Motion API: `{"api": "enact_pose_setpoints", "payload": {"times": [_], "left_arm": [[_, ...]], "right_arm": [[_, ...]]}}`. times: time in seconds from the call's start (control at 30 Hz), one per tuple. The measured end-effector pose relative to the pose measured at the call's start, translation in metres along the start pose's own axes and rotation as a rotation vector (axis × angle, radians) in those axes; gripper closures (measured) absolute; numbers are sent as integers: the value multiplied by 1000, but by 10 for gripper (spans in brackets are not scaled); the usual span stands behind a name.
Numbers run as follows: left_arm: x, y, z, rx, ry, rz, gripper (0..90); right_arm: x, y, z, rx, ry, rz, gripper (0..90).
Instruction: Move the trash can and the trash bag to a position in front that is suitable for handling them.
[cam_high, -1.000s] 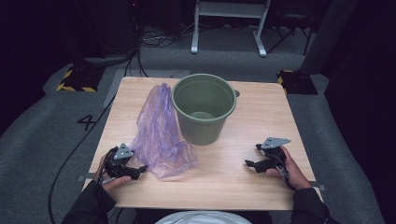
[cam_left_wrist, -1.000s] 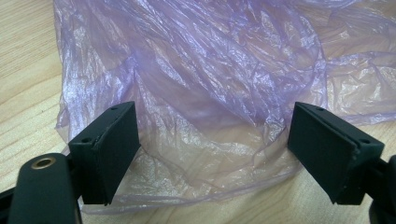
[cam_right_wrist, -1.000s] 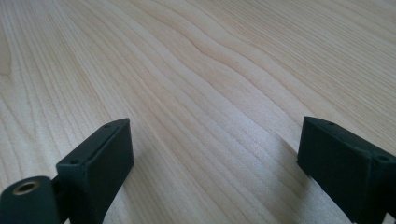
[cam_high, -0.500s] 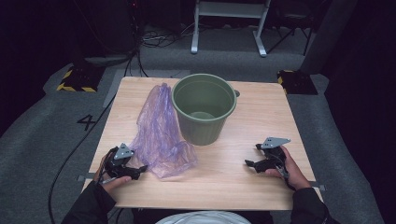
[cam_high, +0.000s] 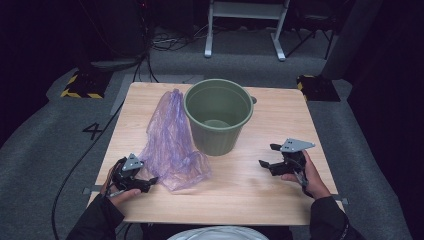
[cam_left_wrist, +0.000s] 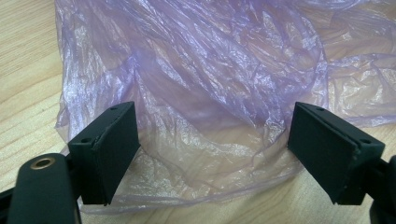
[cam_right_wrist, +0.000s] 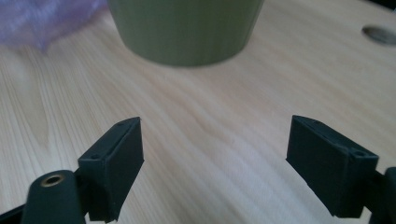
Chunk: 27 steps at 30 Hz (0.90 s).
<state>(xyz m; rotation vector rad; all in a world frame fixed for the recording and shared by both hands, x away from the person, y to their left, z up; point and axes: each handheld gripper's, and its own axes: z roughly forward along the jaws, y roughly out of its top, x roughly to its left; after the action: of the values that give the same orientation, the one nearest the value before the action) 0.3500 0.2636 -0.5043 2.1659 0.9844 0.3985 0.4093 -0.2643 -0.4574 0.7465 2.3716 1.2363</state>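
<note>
A dark green bucket (cam_high: 217, 117) stands upright and empty at the middle of the wooden table (cam_high: 240, 195). To its left lies a crumpled, see-through purple plastic bag (cam_high: 170, 142). My left gripper (cam_high: 149, 181) rests at the bag's near corner. Its jaws stand open, with the bag's (cam_left_wrist: 201, 84) edge lying loose on the table between them (cam_left_wrist: 212, 140). My right gripper (cam_high: 267, 155) hovers over bare wood to the right of the bucket (cam_right_wrist: 187, 28) and points at its base. It is open with nothing between its jaws (cam_right_wrist: 215, 149), which have just been closing a little.
A small round hole (cam_right_wrist: 380, 35) sits in the tabletop behind the bucket's right side. Grey carpet surrounds the table, with black cables (cam_high: 75, 165) on the left, yellow-black blocks (cam_high: 80, 86) and a white metal stand (cam_high: 245, 30) beyond.
My right gripper has lifted slightly above the table. The left gripper, the bag and the bucket have stayed where they were.
</note>
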Motion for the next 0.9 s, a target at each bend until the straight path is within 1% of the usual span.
{"api": "enact_pose_setpoints", "payload": {"times": [0.03, 0.07, 0.1, 0.13, 0.17, 0.2, 0.23, 0.27, 0.3, 0.33, 0.37, 0.43, 0.5, 0.6, 0.67, 0.9], "left_arm": [[0, 0, 0, 0, 0, 0, 159], [0, 0, 0, 0, 0, 1, 159], [0, 0, 0, 0, 0, 1, 159], [0, 0, 0, 0, 0, 1, 159], [0, 0, 0, 0, 0, 1, 159], [0, 0, 0, 0, 0, 1, 159], [0, 0, 0, 0, 0, 1, 159], [0, 0, 0, 0, 0, 1, 159], [0, 0, 0, 0, 0, 0, 159], [0, 0, 0, 0, 0, 0, 159], [0, 0, 0, 0, 0, 0, 159], [0, 0, 0, 0, 0, 0, 159], [0, 0, 0, 0, 0, 1, 159], [0, 0, 0, 0, 0, 0, 159], [0, 0, 0, 0, 0, 1, 159], [0, 0, 0, 0, 0, 0, 159]], "right_arm": [[1, 5, -2, -19, 1, -6, 191], [1, 5, -2, -19, 1, -6, 191], [2, 14, -5, -52, 3, -11, 192], [2, 14, -5, -52, 3, -11, 192], [2, 19, -7, -62, 3, -21, 192], [3, 27, -9, -84, -4, -32, 192], [3, 27, -9, -84, -4, -32, 192], [2, 35, -10, -110, 2, -31, 192], [2, 35, -10, -110, 2, -31, 192], [2, 42, -11, -123, 6, -41, 190], [2, 42, -11, -123, 6, -41, 190], [2, 48, -11, -129, 5, -51, 187], [2, 53, -10, -133, 21, -50, 184], [4, 62, -5, -129, 26, -73, 184], [5, 65, -3, -130, 37, -72, 184], [10, 73, 2, -125, 48, -96, 181]]}}
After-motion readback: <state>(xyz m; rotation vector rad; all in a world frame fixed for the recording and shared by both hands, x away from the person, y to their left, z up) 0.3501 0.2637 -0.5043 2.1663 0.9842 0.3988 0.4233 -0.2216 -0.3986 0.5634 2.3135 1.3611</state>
